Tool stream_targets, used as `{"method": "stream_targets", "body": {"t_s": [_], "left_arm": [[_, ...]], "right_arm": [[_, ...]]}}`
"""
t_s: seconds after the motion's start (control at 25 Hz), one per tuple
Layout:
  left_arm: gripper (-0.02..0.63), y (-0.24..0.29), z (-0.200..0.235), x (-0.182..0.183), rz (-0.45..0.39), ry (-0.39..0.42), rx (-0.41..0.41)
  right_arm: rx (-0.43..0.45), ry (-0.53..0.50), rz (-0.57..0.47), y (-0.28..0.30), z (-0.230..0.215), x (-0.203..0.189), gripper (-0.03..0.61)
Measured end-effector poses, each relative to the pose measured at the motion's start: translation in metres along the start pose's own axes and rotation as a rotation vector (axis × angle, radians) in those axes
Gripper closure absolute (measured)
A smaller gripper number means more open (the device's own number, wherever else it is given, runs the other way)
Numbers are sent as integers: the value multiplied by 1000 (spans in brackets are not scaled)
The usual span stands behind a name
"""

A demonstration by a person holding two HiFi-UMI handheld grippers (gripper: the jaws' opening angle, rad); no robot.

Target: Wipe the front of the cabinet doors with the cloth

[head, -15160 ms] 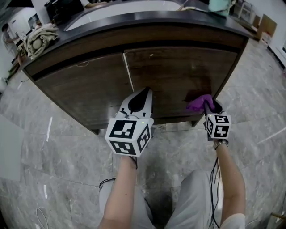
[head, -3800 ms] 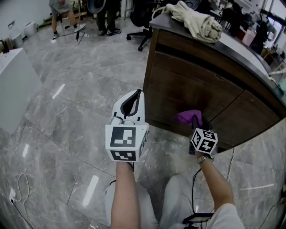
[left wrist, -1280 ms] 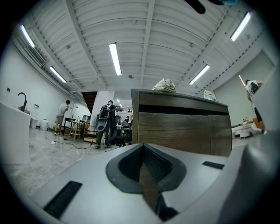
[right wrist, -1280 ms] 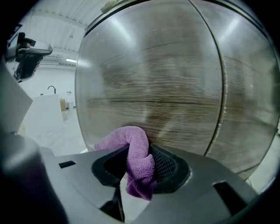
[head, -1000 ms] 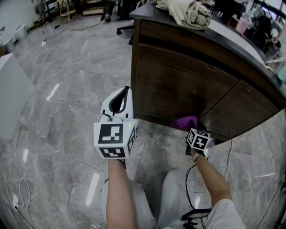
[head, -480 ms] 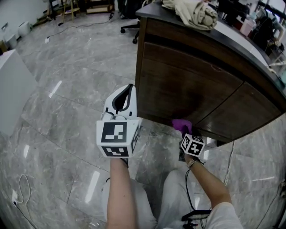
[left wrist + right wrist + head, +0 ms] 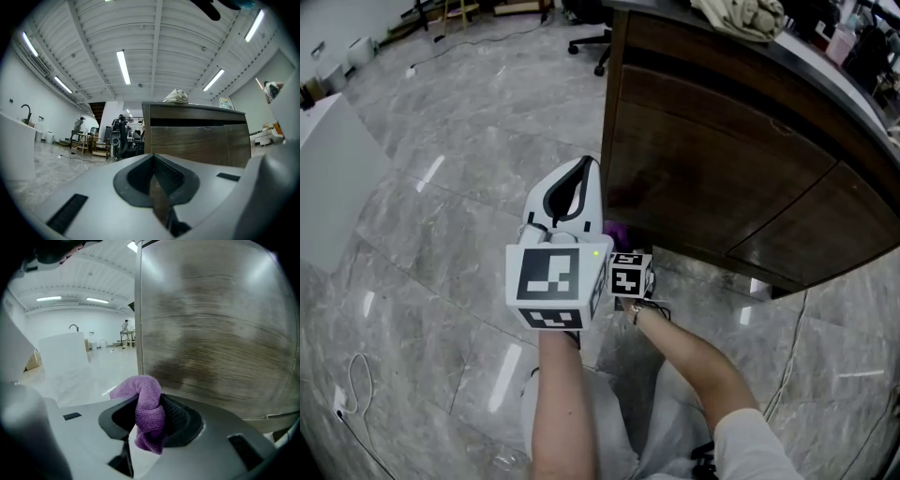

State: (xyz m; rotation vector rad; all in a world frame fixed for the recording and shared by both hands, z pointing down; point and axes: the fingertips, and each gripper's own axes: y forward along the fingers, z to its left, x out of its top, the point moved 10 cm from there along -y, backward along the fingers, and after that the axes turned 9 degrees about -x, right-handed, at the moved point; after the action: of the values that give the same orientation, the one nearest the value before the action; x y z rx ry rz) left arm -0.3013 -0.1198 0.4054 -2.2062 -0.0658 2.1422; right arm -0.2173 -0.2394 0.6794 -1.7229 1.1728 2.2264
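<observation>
Cabinet (image 7: 694, 98) runs off to the right. Its doors (image 7: 712, 178) are dark wood with horizontal grain, and the wiping is at the lower-left corner, just above the floor (image 7: 459, 141).

Left hand-held gripper (image 7: 574, 187): jaws pressed together with nothing between them. It is raised in front of the cabinet end and plays no part in the wipe. It blocks the head view of the contact spot, so I'd move it aside.

Right hand-held gripper (image 7: 150, 425): low, right up against the wood, pinching the purple cloth (image 7: 147, 406).

The cloth is bunched into a knot standing proud of the jaws. I can't tell if it touches the door.

To do the step well:
- lead with the cloth bulge and keep the plastic jaws off the wood
- use light, steady pressure and stroke along the grain
- overlap passes and run past the corner edge and bottom lip
- if the wad flattens or slips, re-grip it before moving to the next door
</observation>
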Motion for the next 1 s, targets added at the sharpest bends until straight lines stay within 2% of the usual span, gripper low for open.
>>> {"method": "stream_targets", "body": {"t_s": [0.2, 0.32, 0.44, 0.6, 0.8, 1.0], "left_arm": [[607, 2, 0, -3, 13, 8, -6], [607, 3, -3, -4, 18, 10, -13], [607, 5, -3, -3, 16, 17, -15], [607, 8, 0, -8, 15, -8, -14], [607, 12, -3, -8, 20, 5, -27], [607, 13, -4, -9, 22, -2, -28]], "right_arm": [[5, 28, 52, 17, 29, 12, 439], [-40, 53, 64, 28, 21, 12, 440], [-94, 68, 53, 36, -8, 5, 439], [-109, 82, 56, 28, -52, -11, 439], [-144, 14, 57, 13, -112, -33, 439], [-189, 4, 86, -3, -156, -44, 439]]}}
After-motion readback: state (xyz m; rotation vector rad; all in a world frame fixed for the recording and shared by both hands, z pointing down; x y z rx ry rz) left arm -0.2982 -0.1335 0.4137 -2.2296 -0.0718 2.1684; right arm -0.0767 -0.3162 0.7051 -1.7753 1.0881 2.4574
